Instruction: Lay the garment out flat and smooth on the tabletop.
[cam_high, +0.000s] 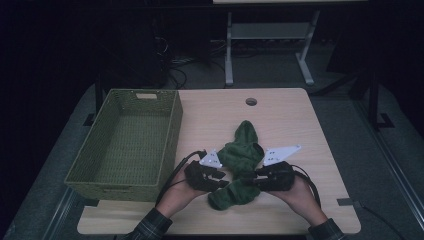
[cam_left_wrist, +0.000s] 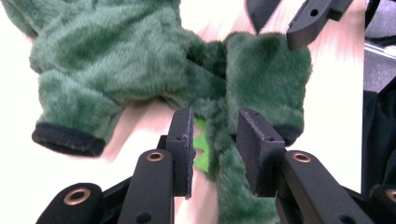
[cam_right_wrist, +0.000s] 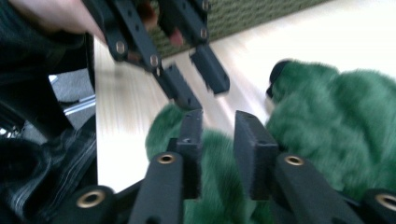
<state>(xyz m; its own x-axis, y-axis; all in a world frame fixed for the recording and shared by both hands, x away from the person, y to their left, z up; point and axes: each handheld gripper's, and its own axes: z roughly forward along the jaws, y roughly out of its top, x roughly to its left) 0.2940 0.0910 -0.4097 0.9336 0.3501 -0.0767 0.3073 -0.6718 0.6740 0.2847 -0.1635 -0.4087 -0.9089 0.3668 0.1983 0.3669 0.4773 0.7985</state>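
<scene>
A small green fleece garment (cam_high: 242, 150) with dark cuffs lies crumpled on the wooden table, near the front. My left gripper (cam_high: 220, 176) is at its left side and my right gripper (cam_high: 252, 180) at its right, and their tips face each other over the lower part. In the left gripper view, my left gripper (cam_left_wrist: 215, 116) has its jaws apart around a narrow strip of the garment (cam_left_wrist: 116, 60), with a gap beside the left pad. In the right gripper view, my right gripper (cam_right_wrist: 218, 116) hangs over the fleece (cam_right_wrist: 336, 121) with its jaws apart and bare table between the tips.
A green woven basket (cam_high: 172, 130) stands empty along the table's left side, close to the left hand. The tabletop (cam_high: 280, 115) has a round cable hole (cam_high: 251, 101) near its far edge. A desk frame stands on the floor beyond.
</scene>
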